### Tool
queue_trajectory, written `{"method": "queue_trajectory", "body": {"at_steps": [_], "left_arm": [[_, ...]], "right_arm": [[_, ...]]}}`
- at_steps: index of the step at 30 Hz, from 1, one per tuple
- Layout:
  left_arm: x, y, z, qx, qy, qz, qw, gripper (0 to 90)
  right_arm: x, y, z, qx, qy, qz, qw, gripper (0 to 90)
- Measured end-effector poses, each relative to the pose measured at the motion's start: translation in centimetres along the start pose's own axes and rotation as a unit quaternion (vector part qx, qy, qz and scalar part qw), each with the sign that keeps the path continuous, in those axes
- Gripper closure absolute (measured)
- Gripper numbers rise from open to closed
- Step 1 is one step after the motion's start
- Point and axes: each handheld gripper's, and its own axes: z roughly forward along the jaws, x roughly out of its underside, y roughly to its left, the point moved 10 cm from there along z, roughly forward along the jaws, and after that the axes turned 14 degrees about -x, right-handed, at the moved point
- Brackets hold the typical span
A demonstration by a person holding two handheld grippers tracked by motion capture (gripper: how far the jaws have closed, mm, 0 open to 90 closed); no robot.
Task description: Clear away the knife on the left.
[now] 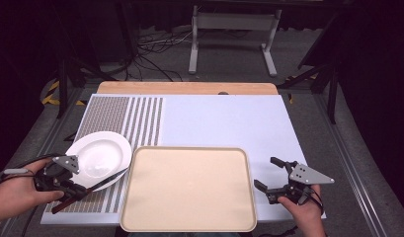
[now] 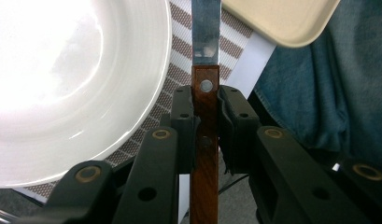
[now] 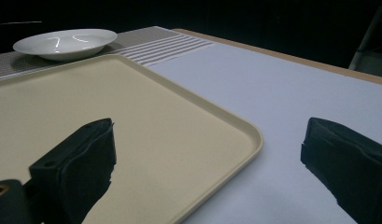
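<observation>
Lower left of the high view: the left gripper [image 1: 66,186] had a table knife [image 1: 93,185] pinched by its wooden handle. The steel blade ran up and right from the jaws, its tip just short of the tray [image 1: 188,224]; whether it lay over the rim of the white plate [image 1: 113,143] or just beside it could not be told. In the left gripper view the handle [image 2: 205,154] stood upright between the two pads [image 2: 184,126], both pressed flat against its sides, a rivet showing just above them and the blade [image 2: 206,28] running out at the top centre. The plate [image 2: 62,93] filled the upper left, the tray corner [image 2: 282,21] the upper right.

Judged step: knife gripped and being carried off the striped mat [image 1: 140,118], probably toward the tray or the plate. The next move would call for keeping the pinch firm, clearing the plate rim with the blade and setting the knife down flat before the jaws let go.

Centre: beige tray empty, lying on the counter [image 1: 229,118].

Lower right: the right gripper [image 1: 272,178] hovered just beside the tray's right edge, jaws spread wide and holding nothing. In the right gripper view the gap between the jaws spanned the tray's edge [image 3: 244,126], with the plate [image 3: 65,43] at upper left.
</observation>
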Motion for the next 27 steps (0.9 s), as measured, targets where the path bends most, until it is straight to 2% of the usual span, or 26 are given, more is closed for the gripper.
{"method": "queue_trajectory", "body": {"at_steps": [1, 4, 11, 13, 14, 17, 18, 19, 25, 27], "left_arm": [[-0.2, -0.2, -0.1, 0.001, 0.002, -0.007, 1.0, 77.6], [-0.7, -0.5, -0.2, -0.003, 0.004, -0.01, 0.9999, 77.5], [-2.7, -1.3, -0.3, -0.005, -0.013, -0.057, 0.9983, 77.5], [-2.9, -1.4, -0.3, -0.011, -0.014, -0.051, 0.9985, 77.5], [-3.1, -1.7, -0.2, -0.004, -0.012, -0.045, 0.9989, 77.5], [-3.8, -2.0, 0.1, -0.008, -0.018, -0.05, 0.9985, 77.6], [-4.4, -2.3, 0.3, -0.005, -0.022, -0.061, 0.9979, 77.5], [-4.4, -2.3, 0.3, -0.005, -0.022, -0.061, 0.9979, 77.5], [-6.0, -3.2, 1.0, 0.003, -0.022, -0.094, 0.9953, 77.6], [-6.3, -3.5, 1.3, 0.009, -0.018, -0.094, 0.9954, 77.5]], "right_arm": [[0.0, 0.0, 0.0, 0.001, -0.001, 0.0, 1.0, 3.9], [0.0, 0.0, -0.1, 0.001, 0.0, 0.0, 1.0, 3.9], [0.1, 0.0, 0.0, 0.0, 0.002, 0.001, 1.0, 3.9], [0.1, 0.0, 0.0, 0.0, 0.003, 0.001, 1.0, 4.1], [0.2, 0.0, 0.0, -0.001, 0.004, 0.001, 1.0, 4.1], [0.2, 0.0, 0.0, 0.0, 0.004, 0.001, 1.0, 4.0], [0.2, -0.1, -0.1, 0.001, 0.005, 0.001, 1.0, 4.1], [0.2, -0.1, -0.1, 0.001, 0.005, 0.001, 1.0, 4.1], [0.3, -0.2, -0.3, 0.002, 0.004, 0.003, 1.0, 4.1], [0.3, -0.3, -0.3, 0.003, 0.003, 0.004, 1.0, 4.1]]}}
